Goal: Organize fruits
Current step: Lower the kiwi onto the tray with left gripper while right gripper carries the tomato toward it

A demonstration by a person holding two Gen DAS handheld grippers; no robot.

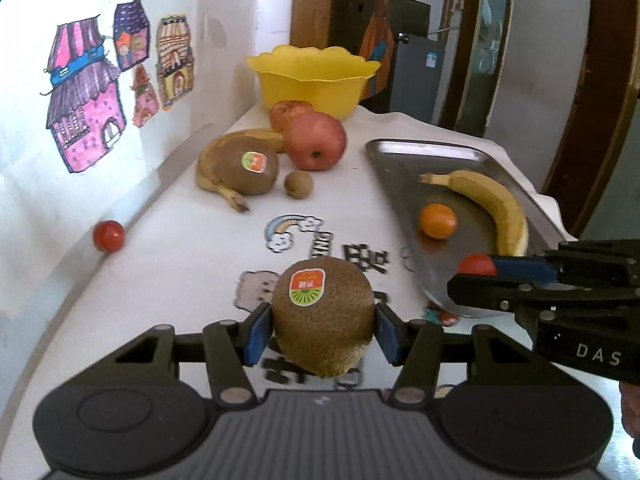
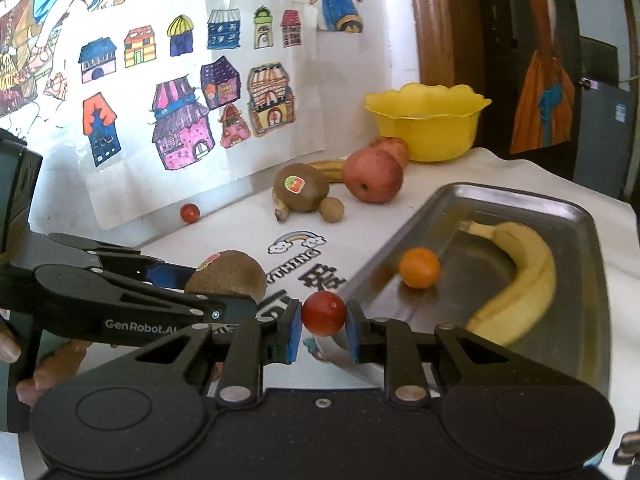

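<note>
While the left tongs (image 1: 323, 330) clamp a fuzzy kiwi (image 1: 324, 316), the right tongs (image 2: 323, 334) pinch a glossy round tomato (image 2: 323, 313).

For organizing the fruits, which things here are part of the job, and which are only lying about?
Part of the job:
- kiwi in left gripper
- cherry tomato in right gripper
- metal tray with banana and orange
- apples, second kiwi, yellow bowl

Only lying about:
- house drawings on the wall
- printed tablecloth
</note>
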